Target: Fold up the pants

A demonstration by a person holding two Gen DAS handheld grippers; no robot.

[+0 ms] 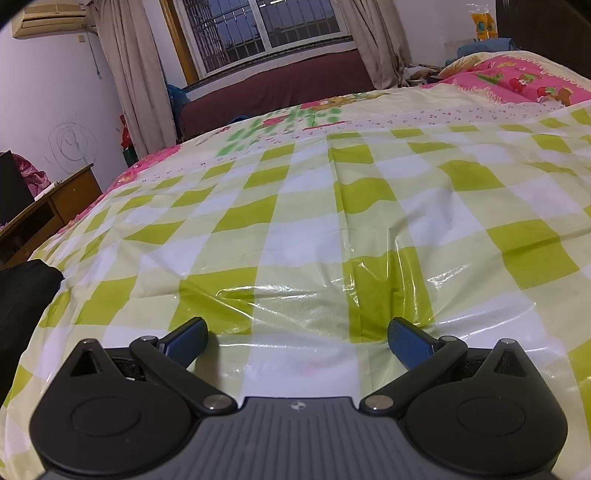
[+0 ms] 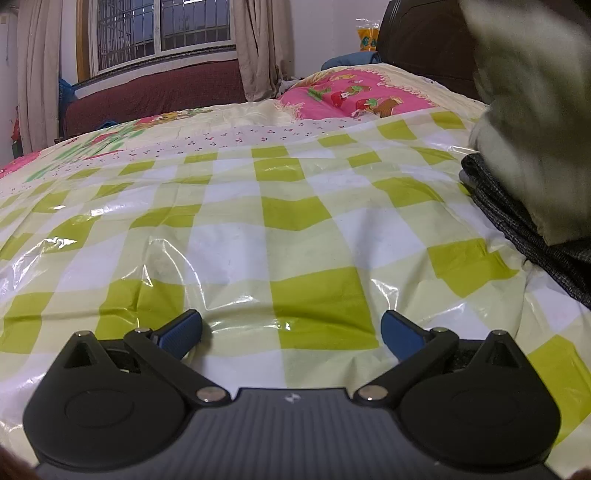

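Left claw [image 1: 297, 338]: jaws spread wide, holding nothing, low over the checked plastic sheet [image 1: 332, 221] that covers the bed. Right claw [image 2: 291, 332]: likewise wide and unladen over the same sheet.

Task item: garments lie at the right claw's two o'clock, a dark grey cloth [image 2: 524, 225] flat on the sheet with a pale, blurred cloth [image 2: 532, 110] on top. Which of them is the pants cannot be told. A black cloth [image 1: 22, 295] sits at the left claw's nine o'clock, at the bed's edge.

Step in hand, as judged: fetching a garment. The right claw should swing toward two o'clock, pinch one layer only at an edge, and drag it onto the open middle.

Surroundings: pink quilt [image 2: 354, 92] at twelve to one o'clock, window [image 1: 258, 29] beyond. The sheet is glossy and wrinkled; cloth may slide and the plastic may be pinched along with it.
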